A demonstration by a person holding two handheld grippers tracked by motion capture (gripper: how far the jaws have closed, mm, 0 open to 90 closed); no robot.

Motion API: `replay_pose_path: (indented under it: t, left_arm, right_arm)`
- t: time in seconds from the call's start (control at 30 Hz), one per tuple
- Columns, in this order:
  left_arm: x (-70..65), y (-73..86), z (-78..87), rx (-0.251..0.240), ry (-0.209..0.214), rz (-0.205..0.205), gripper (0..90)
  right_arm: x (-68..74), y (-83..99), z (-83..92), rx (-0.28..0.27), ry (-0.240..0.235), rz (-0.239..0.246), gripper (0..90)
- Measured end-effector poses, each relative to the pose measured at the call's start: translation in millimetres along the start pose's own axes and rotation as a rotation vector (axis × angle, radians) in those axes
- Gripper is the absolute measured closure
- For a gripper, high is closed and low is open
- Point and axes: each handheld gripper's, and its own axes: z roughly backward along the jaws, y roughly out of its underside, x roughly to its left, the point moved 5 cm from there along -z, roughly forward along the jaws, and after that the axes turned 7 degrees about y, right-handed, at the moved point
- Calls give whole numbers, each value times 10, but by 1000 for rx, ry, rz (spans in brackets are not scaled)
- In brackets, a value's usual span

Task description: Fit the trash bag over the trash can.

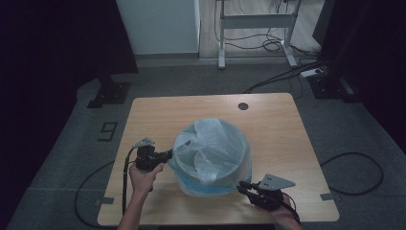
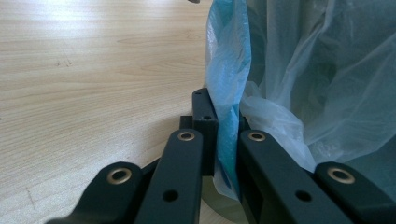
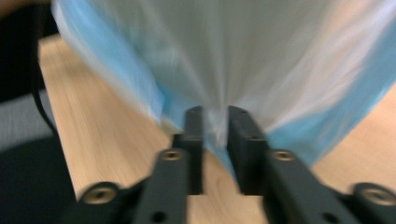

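Observation:
A round bin (image 1: 238, 164) lined with a translucent blue-white plastic bag (image 1: 210, 143) stands in the middle of the wooden table (image 1: 158, 115). At the bin's left rim my left gripper (image 1: 170, 154) is shut on a fold of the bag's edge. In the left gripper view that blue fold (image 2: 228, 102) is pinched between the jaws of my left gripper (image 2: 224, 112). My right gripper (image 1: 243, 186) is at the bin's front right, low by the bag's skirt. In the blurred right gripper view its jaws (image 3: 215, 116) stand a little apart, with thin bag film (image 3: 210, 51) in the gap.
A dark cable hole (image 1: 243, 106) sits near the table's far edge. Behind the table are a white cabinet (image 1: 160, 24) and a desk frame (image 1: 253, 21). Cables (image 1: 354, 172) lie on the grey floor to the right.

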Motion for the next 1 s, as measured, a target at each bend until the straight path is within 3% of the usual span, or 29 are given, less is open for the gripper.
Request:
replay_pose_path:
  t: [0.1,0.27,0.37,0.43,0.57,0.63,0.67,0.73,0.77,0.83,0.9,1.0]
  left_arm:
    - [-1,-11,3,-8,3,4,888]
    - [-9,-26,-21,-4,5,1,886]
    - [-9,-30,-40,-4,7,3,886]
    - [-6,-31,-51,-4,8,2,886]
    - [-4,-34,-64,-5,11,3,886]
    - [-4,-36,-67,-5,13,2,886]
    - [-3,-37,-66,-5,13,1,886]
    - [-3,-40,-64,-8,13,0,886]
    - [-3,-40,-63,-9,13,0,886]
    - [0,-43,-63,-10,8,0,887]
    - [6,-43,-66,-7,-2,1,888]
    - [28,-32,-91,8,-22,10,890]
  right_arm:
    - [-100,-172,144,-86,50,-14,591]
    - [-349,-354,176,-130,131,-36,455]
    - [-485,-457,113,-139,109,-44,433]
    - [-540,-506,60,-135,69,-47,435]
    - [-601,-557,-47,-131,-13,-56,516]
    - [-608,-566,-92,-148,-76,-59,627]
    - [-611,-570,-105,-152,-87,-58,723]
    - [-600,-581,-118,-163,-112,-53,830]
    - [-596,-585,-122,-162,-107,-44,886]
    - [-592,-591,-128,-165,-93,-46,890]
    - [-625,-570,-149,-147,-35,-67,891]
    - [-703,-451,-239,-52,70,-104,891]
